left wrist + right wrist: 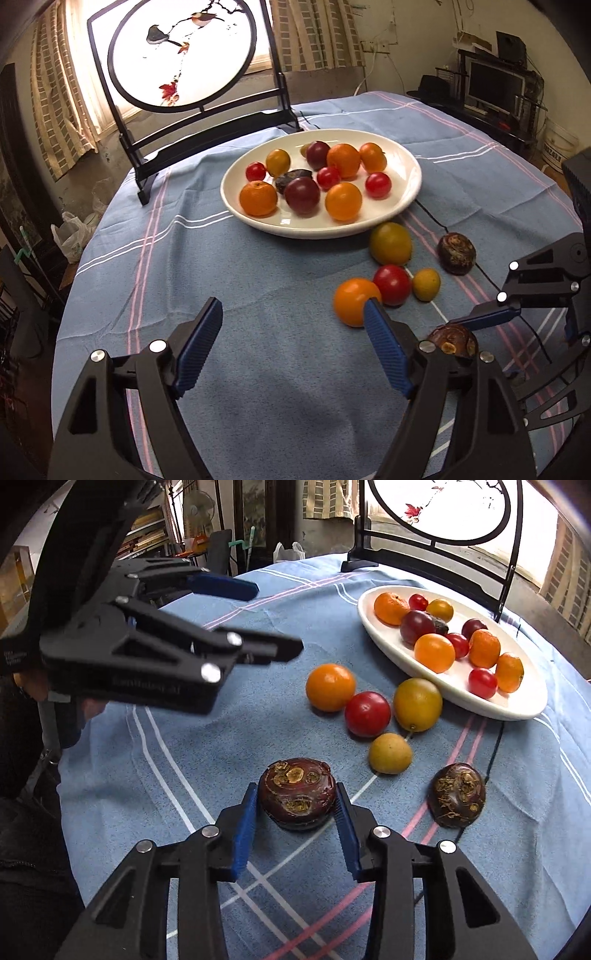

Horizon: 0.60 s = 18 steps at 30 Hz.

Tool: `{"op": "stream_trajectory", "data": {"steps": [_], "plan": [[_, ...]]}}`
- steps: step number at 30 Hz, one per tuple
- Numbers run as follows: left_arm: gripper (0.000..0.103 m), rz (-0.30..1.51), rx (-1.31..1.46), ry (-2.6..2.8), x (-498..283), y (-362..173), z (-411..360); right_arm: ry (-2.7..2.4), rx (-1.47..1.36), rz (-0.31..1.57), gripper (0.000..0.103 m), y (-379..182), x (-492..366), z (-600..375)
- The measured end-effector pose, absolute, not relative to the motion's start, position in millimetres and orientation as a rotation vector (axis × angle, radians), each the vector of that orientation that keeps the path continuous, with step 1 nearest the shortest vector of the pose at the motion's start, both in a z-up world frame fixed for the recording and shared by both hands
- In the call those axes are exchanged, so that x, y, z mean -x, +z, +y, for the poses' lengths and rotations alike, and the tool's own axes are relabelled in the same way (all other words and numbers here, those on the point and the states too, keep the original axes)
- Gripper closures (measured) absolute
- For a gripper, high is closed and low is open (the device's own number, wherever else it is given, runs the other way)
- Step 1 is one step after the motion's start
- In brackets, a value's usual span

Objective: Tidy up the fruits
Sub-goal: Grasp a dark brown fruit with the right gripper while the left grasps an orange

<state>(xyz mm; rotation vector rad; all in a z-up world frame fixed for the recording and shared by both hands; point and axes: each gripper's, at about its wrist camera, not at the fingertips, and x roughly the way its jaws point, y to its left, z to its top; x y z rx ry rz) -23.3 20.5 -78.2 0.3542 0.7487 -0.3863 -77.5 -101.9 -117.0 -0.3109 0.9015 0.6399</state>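
Note:
A white plate holds several oranges, cherry tomatoes and dark plums. Loose on the blue cloth beside it lie an orange tomato, a red tomato, a yellow-green fruit, a small yellow fruit and a dark water chestnut. My right gripper is shut on another water chestnut on the cloth. My left gripper is open and empty, above the cloth.
A black-framed round bird-painting screen stands behind the plate at the table's far edge. A monitor and shelves stand at the right wall. Plastic bags lie on the floor at the left.

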Motion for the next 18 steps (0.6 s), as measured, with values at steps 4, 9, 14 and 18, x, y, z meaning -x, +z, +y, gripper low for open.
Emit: {"op": "stream_trajectory", "data": {"steps": [4, 9, 14, 18], "plan": [[0.027, 0.763, -0.411, -0.465, 29, -90, 3, 0.617, 0.284, 0.877, 0.063, -107, 79, -119], [0.027, 0.795, -0.473, -0.493, 19, -106, -8, 0.580, 0.236, 0.871, 0.063, -101, 78, -140], [0.038, 0.829, -0.484, -0.522, 5, -115, -11, 0.574, 0.207, 0.882, 0.063, -103, 75, -152], [0.042, 0.835, -0.489, -0.546, -1, -116, -14, 0.570, 0.195, 0.891, 0.063, -106, 70, -155]]}}
